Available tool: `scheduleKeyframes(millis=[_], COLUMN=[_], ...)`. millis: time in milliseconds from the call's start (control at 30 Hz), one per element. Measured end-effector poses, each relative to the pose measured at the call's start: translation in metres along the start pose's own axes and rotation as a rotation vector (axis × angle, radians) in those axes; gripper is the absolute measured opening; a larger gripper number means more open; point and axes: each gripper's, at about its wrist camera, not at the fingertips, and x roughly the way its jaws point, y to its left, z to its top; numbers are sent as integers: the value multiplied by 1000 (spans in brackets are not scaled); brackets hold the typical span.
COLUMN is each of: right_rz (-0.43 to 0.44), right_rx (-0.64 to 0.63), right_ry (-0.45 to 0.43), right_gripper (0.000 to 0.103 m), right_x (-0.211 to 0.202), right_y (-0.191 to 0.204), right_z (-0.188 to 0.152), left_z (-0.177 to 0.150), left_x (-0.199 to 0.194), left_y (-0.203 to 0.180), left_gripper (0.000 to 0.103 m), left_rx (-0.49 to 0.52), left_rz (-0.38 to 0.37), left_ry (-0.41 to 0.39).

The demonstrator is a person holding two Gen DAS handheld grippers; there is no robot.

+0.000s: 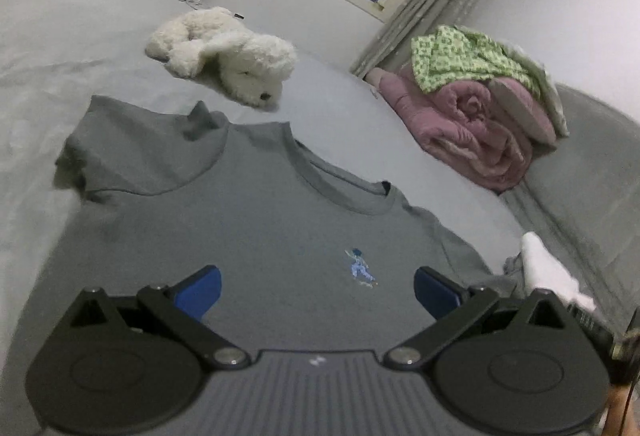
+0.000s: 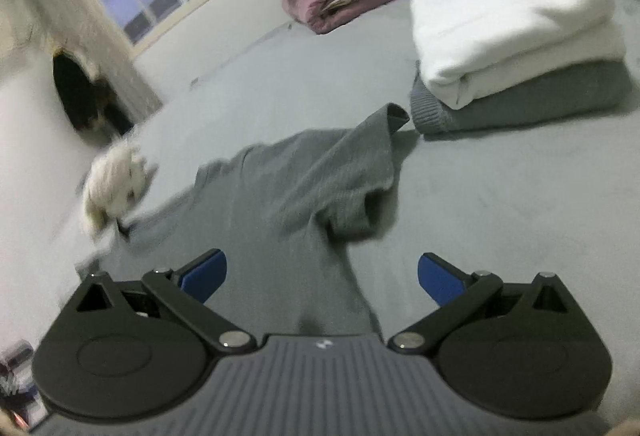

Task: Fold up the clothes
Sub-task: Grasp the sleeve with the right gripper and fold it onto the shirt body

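A grey T-shirt (image 1: 248, 220) with a small blue figure print (image 1: 360, 268) lies flat, front up, on the grey bed sheet (image 1: 60, 48). Its collar (image 1: 340, 184) points away from me. My left gripper (image 1: 318, 290) is open and empty, hovering over the shirt's chest. In the right wrist view the same T-shirt (image 2: 288, 204) shows from its side, with one short sleeve (image 2: 360, 164) lying rumpled toward the right. My right gripper (image 2: 322, 276) is open and empty over the shirt's edge.
A white plush dog (image 1: 228, 52) lies beyond the collar, also seen blurred in the right wrist view (image 2: 116, 184). A rolled pink quilt with green fabric (image 1: 472, 116) sits at the right. A stack of folded white and grey clothes (image 2: 520, 48) lies past the sleeve.
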Motion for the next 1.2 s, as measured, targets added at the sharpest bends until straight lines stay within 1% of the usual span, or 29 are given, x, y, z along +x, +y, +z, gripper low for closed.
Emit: scheduleKeyframes(millis=[67,167,267,333,433,467,500,533,600,700,800,900,1033,1133,1167,1200], right_rz=[27,59,52,46,48,52,59,61,63,54,51,50,38,12,7,8], right_rx=[104,232,288,294,291,291,295,295,290,214,92,-64,-292,-448,-489,-520], right_ry=[-6,-35,-68,-85,-100,-103,-99,-100,-103,-131,-154,-166,-131,-76,-55,-31], right_gripper=[102,96,89,83,69,56,46,41,14,14,13,13,13,13,14,17], right_x=[11,27,41,49,56,58,60,59,58,53,47,41,44,58,63,69], right_y=[-12,-29,-36,-35,-30,-28,-27,-26,-23,-8,16,49,98,128,136,142], right_z=[10,22,31,36,39,39,40,40,40,42,42,39,26,10,4,-1], left_z=[-1,-4,-6,-6,-6,-5,-5,-4,-3,-3,-3,-2,-1,-1,-1,-1], left_x=[8,17,26,30,34,36,37,38,39,40,40,41,41,42,42,43], left_y=[-2,-3,-1,0,0,-1,-2,-3,-5,-8,-9,-8,-7,-7,-7,-7], left_gripper=[103,103,103,103,103,103,103,103,103,103,103,102,102,102,102,102], left_rx=[15,37,29,24,23,19,14,6,4,11,21,18,10,7,7,7], left_rz=[7,32,36,34,33,30,27,23,17,12,22,30,37,39,39,40], left_ry=[24,49,71,81,89,90,92,93,94,94,95,96,98,101,102,104])
